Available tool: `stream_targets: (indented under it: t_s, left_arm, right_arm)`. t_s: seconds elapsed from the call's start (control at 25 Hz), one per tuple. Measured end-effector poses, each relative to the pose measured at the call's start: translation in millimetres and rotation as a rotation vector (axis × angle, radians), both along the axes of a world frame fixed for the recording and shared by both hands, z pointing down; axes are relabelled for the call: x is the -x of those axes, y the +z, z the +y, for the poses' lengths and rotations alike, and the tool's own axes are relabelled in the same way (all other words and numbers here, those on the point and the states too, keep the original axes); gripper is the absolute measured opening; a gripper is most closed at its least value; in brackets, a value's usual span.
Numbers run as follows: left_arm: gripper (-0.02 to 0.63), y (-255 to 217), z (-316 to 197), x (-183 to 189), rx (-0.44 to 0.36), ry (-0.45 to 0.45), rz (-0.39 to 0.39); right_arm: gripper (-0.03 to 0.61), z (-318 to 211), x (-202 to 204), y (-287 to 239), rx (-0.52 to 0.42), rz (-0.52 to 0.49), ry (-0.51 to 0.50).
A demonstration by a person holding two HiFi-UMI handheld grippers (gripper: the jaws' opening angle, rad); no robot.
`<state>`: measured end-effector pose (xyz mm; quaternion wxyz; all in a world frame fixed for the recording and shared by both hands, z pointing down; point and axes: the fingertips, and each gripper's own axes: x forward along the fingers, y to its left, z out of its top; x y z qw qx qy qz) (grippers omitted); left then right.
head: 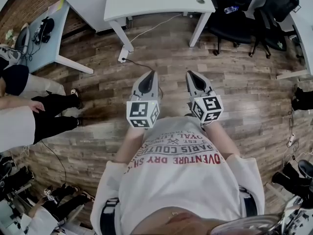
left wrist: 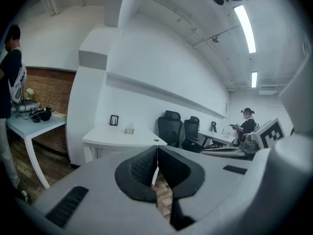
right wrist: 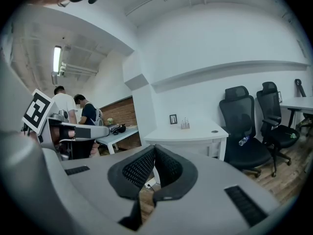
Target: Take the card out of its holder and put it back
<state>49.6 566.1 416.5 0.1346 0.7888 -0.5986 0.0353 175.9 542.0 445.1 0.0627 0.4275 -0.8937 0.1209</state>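
I stand on a wooden floor with both grippers held out in front of my chest, a few steps from a white desk [head: 156,4]. My left gripper [head: 150,73] and right gripper [head: 190,74] point toward that desk, side by side and apart. In the left gripper view the jaws [left wrist: 157,148] are shut with nothing between them. The right gripper view shows the same for my right gripper [right wrist: 154,148]. A small stand [left wrist: 129,129] [right wrist: 184,124] and a small dark frame [left wrist: 114,120] [right wrist: 173,119] sit on the desk; no card can be made out at this distance.
Black office chairs [head: 254,9] stand at the right of the desk, one with a bottle [right wrist: 243,141] on its seat. A cable [head: 146,31] runs over the floor under the desk. A person [head: 29,111] stands at my left near a pale blue desk [head: 44,33].
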Motion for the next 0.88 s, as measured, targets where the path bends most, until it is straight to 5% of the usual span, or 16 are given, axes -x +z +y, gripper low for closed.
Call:
stream_targets:
  t_s: [0.44,0.88]
  left_arm:
    - [0.025,20,-52,21,0.038,-0.062,0.008]
    - [0.025,7,-176,10,0.02,-0.193,-0.016]
  right_arm:
    - [0.025,-59,14,16,0.032,0.007,-0.036]
    - [0.025,-206,8,5,0.02,-0.011,-0.169]
